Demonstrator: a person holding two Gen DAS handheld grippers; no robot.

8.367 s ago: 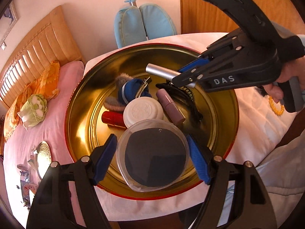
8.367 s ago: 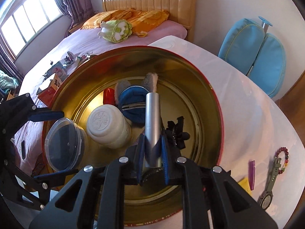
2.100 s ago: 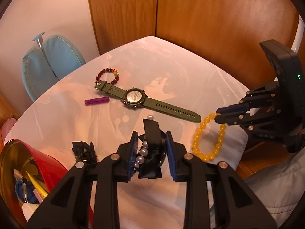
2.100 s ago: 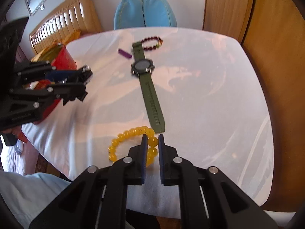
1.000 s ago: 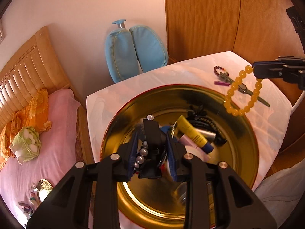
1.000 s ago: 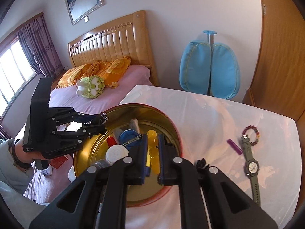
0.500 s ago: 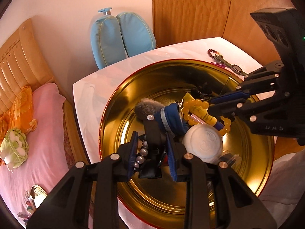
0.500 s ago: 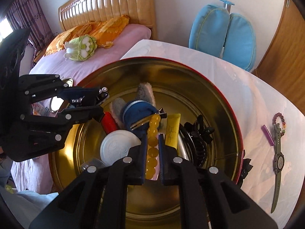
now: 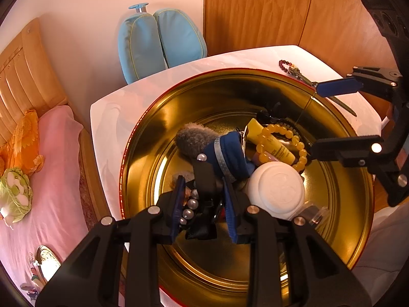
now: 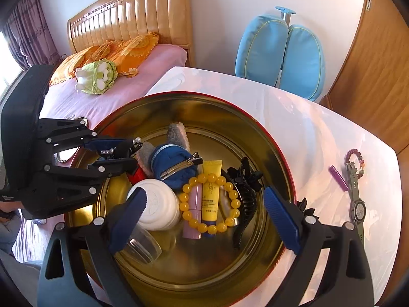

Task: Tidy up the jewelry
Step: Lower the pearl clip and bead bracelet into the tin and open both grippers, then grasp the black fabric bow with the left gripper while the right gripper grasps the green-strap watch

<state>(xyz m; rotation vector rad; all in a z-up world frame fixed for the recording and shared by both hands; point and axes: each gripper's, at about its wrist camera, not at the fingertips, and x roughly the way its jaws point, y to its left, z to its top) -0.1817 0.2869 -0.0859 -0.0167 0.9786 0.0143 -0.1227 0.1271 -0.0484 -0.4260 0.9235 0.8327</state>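
A round tin point(image 10: 194, 96), gold inside and red outside, stands on the white table. A yellow bead bracelet point(image 10: 236, 203) lies in it, across a yellow tube point(image 10: 211, 192) and a pink tube. My right gripper point(image 10: 204, 199) hangs just above the bracelet. Its jaws are opening wide, and nothing touches the pads. In the left wrist view the bracelet point(image 9: 281, 129) lies below the right gripper point(image 9: 322, 120). My left gripper point(image 9: 204, 194) is shut on a black bow clip with pearls point(image 9: 202, 176), held over the tin's left side point(image 9: 230, 73).
The tin also holds a white jar point(image 10: 156, 202), a blue pouch point(image 10: 173, 166), a black claw clip point(image 10: 245, 186) and a clear lid. On the table to its right lie a green watch point(image 10: 358, 209), a dark red bead bracelet point(image 10: 354, 153) and a purple stick point(image 10: 338, 179).
The right gripper has opened and let go of the yellow bracelet, which now lies on the tubes in the tin. Both grippers have sunk closer to the tin. The left keeps its grip.
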